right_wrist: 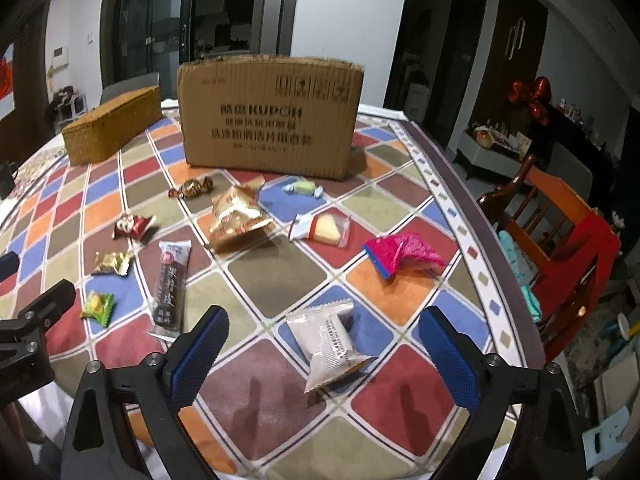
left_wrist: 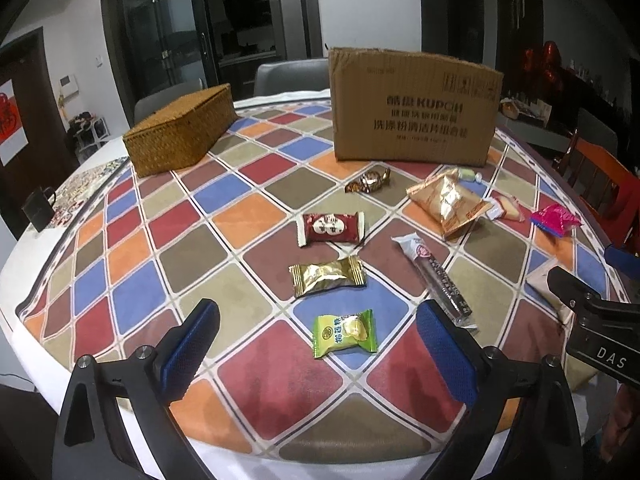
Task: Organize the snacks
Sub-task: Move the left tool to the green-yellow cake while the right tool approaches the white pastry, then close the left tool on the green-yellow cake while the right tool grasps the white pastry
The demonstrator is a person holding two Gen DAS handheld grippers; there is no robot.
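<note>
Round desk (left_wrist: 256,208) under a checked cloth of red, blue, orange and tan diamonds, filling most of both views, with dark glass doors and a grey chair behind. Upper middle of the left wrist view: brown corrugated cardboard box (left_wrist: 412,108) with black print, standing upright; to its left, a rectangular woven wicker basket (left_wrist: 180,132) with its lid on. Far left edge: small black mug (left_wrist: 38,208).

Wrapped snacks scattered in front of the box. Centre of the left wrist view, in a rough column: dark red pillow packet (left_wrist: 331,229), gold foil packet (left_wrist: 327,277) below it, green and yellow packet (left_wrist: 345,333) lowest. Right of these: long dark stick packet with a white end (left_wrist: 436,276), lying diagonally. Nearer the box: brown twist-wrapped candy (left_wrist: 368,181) and large crinkled gold bag (left_wrist: 448,200).

Right wrist view, lower centre: white pillow packet (right_wrist: 330,344) lying on the cloth, framed by the blue pads. Right of centre: magenta foil packet (right_wrist: 404,254); above it, clear-wrapped yellow wedge snack (right_wrist: 322,229) and pale green twist candy (right_wrist: 303,188).

Left hand-held gripper (left_wrist: 318,354) spread wide, clasping nothing, above the near edge with the green packet between its fingers. Right hand-held gripper (right_wrist: 324,360) likewise spread wide and empty.
</note>
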